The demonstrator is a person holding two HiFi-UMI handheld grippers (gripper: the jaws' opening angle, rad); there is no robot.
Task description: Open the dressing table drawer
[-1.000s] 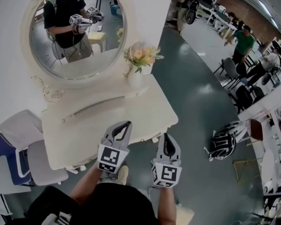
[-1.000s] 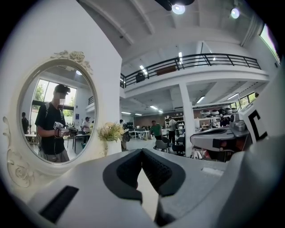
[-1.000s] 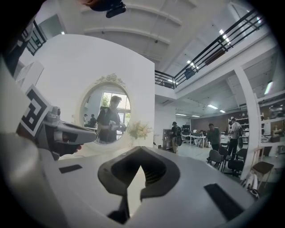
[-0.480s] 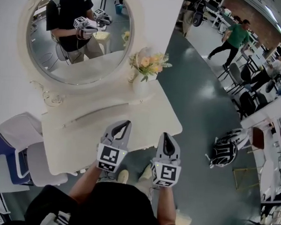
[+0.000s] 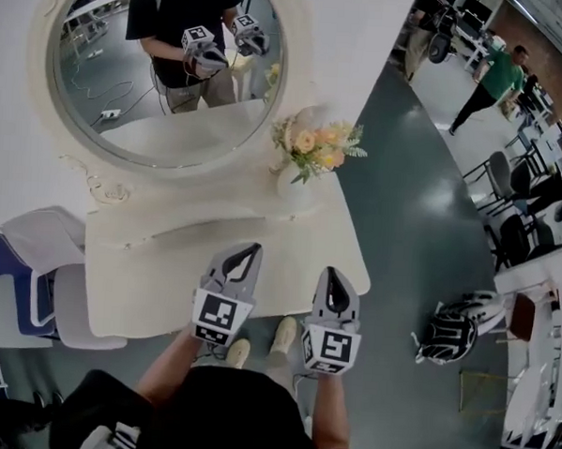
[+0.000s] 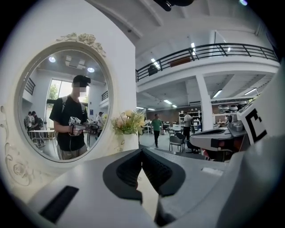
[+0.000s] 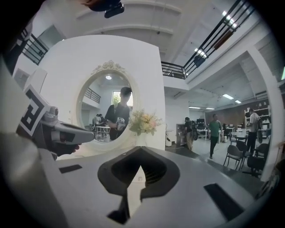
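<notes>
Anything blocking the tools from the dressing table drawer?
Nothing visible. Left tool and right tool, both shut and empty, hang at the front edge of the dressing table. The flower vase sits at its back right corner and the chair off to the left. The drawer itself isn't clearly shown.

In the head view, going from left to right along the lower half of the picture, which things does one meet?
blue chair → grey chair → left gripper → right gripper → black-and-white helmet-like thing on the floor
</notes>
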